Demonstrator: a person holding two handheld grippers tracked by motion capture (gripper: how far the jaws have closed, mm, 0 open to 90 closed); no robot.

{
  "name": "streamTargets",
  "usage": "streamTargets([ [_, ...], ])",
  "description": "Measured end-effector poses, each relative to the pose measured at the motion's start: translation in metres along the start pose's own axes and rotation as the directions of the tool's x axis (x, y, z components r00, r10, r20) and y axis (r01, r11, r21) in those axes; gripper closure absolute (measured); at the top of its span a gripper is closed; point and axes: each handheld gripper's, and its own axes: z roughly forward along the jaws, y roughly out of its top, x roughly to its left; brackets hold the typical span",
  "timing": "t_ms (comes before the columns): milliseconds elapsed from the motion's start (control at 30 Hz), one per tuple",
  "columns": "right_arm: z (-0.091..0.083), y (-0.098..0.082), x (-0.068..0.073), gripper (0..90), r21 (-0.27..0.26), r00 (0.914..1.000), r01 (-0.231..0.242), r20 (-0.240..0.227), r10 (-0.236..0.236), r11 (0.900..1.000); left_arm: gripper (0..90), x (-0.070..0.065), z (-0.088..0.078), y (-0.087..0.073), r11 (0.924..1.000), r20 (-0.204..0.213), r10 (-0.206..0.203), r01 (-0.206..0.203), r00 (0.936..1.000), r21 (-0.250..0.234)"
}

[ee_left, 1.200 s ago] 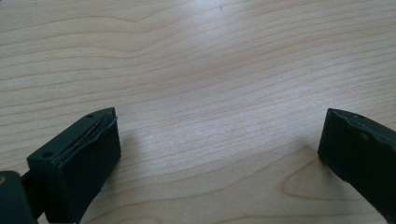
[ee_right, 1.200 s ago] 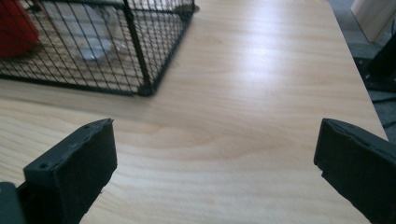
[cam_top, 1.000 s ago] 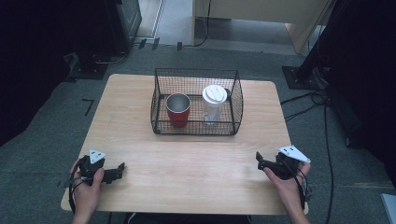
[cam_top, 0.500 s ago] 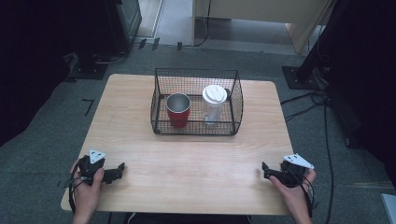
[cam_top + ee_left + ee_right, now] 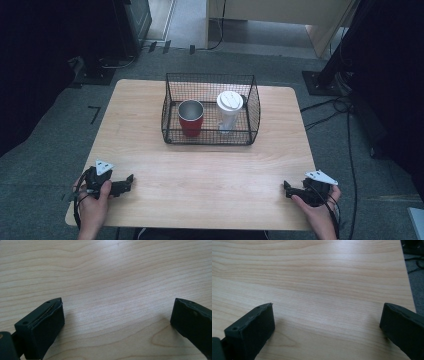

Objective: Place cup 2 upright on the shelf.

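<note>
One wire basket was counted on the desk, toward its far edge. Two cups were counted inside it: one red cup and one white lidded cup. Two grippers were counted at the near edge, the left gripper by the near left corner and the right gripper by the near right corner.

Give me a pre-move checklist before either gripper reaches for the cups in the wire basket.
1. Left gripper jaws open, nothing between them: ok.
2. Right gripper jaws open, nothing between them: ok.
3. Red metal-lined cup upright in the black wire basket: ok.
4. White lidded paper cup upright, beside the red one: ok.
5. Whether the cups touch: they look apart.
6. Light wooden table between grippers and basket is bare: ok.
</note>
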Motion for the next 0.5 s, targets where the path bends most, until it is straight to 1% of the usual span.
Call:
streamTargets([
  [67, 0.0001, 0.0001, 0.0, 0.0, 0.002, 0.9998, 0.013, -0.015, -0.013, 1.0, 0.0, 0.0, 0.0, 0.0, 1.0, 0.0, 0.0, 0.0, 1.0, 0.0],
  [133, 0.0004, 0.0003, -0.0005, 0.0, 0.0, 0.9996, 0.02, -0.021, -0.02, 1.0, 0.0, 0.0001, 0.0, 0.0001, 1.0, 0.0, 0.0, 0.0, 1.0, 0.001],
  [500, 0.0014, 0.0014, -0.0011, 0.0, 0.002, 0.9992, 0.029, -0.029, -0.029, 1.0, 0.0, 0.0, -0.0001, 0.0001, 1.0, 0.0, 0.0, 0.0, 1.0, 0.001],
])
